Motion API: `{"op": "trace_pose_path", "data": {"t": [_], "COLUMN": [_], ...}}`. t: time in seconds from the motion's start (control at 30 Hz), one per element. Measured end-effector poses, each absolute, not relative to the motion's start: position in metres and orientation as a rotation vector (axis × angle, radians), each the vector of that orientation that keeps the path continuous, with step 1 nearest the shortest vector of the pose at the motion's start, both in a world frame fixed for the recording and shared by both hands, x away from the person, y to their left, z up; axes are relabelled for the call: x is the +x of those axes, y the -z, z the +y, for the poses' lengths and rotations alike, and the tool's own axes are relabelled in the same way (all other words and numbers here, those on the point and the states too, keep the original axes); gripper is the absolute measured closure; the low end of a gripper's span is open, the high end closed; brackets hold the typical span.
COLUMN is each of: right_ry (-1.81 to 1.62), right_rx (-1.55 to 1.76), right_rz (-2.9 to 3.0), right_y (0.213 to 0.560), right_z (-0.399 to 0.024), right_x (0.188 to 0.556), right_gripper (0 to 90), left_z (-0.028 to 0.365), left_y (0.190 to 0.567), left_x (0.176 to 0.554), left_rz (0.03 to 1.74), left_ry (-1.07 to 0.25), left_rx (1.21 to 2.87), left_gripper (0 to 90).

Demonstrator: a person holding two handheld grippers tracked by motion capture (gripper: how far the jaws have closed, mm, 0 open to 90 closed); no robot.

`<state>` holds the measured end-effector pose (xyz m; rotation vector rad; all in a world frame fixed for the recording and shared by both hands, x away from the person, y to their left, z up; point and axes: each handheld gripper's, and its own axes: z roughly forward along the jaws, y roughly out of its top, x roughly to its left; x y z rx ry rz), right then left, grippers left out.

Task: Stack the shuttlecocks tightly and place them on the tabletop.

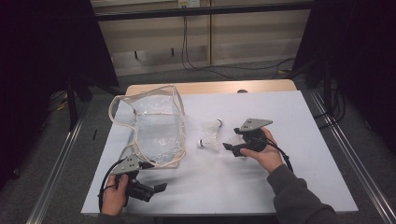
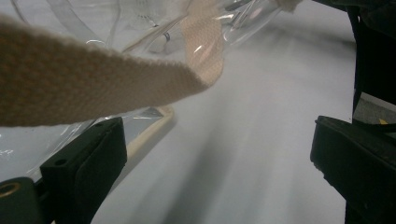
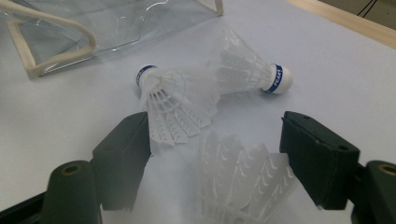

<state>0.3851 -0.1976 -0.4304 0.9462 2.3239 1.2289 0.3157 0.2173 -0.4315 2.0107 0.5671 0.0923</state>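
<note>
Holding the right gripper (image 1: 229, 146) low over the white tabletop (image 1: 308, 140), you are pointing its jaws toward the three white shuttlecocks. In the right gripper view (image 3: 215, 154), the jaws are standing fairly wide, and the nearest shuttlecock (image 3: 240, 179) is lying between them with its feather skirt spreading away from the camera; the pads are not pressing on it. A second shuttlecock (image 3: 175, 100) with a blue band on its cork is lying just beyond, and the edge of its skirt is reaching the left jaw. A third shuttlecock (image 3: 247, 65), also with a blue band, is lying behind the second one, and its skirt is overlapping with that one. In the high view, two of the shuttlecocks (image 1: 210, 135) are lying near the middle of the tabletop, just to the left of your right gripper.

You are keeping the left gripper (image 1: 161, 187) near the front edge of the tabletop, beside the lower corner of the transparent bag (image 1: 154, 126). In the left gripper view (image 2: 219, 163), its jaws are standing wide with nothing between them. The cream strap (image 2: 93, 84) of the bag is hanging across the top of that view, very close to the camera, and the clear plastic wall is lying behind the left jaw.
</note>
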Motion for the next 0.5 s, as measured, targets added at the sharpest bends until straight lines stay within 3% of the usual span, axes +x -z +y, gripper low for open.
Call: {"op": "trace_pose_path", "data": {"t": [0.5], "right_ry": [-1.198], "right_rx": [0.982], "right_rz": [2.319], "right_y": [0.431], "right_z": [-0.22], "right_x": [0.378], "right_gripper": [31.9], "left_z": [0.217], "left_y": [0.431], "left_x": [0.315], "left_rz": [0.567], "left_ry": [-0.094], "left_rx": [2.014], "left_gripper": [3.9]}}
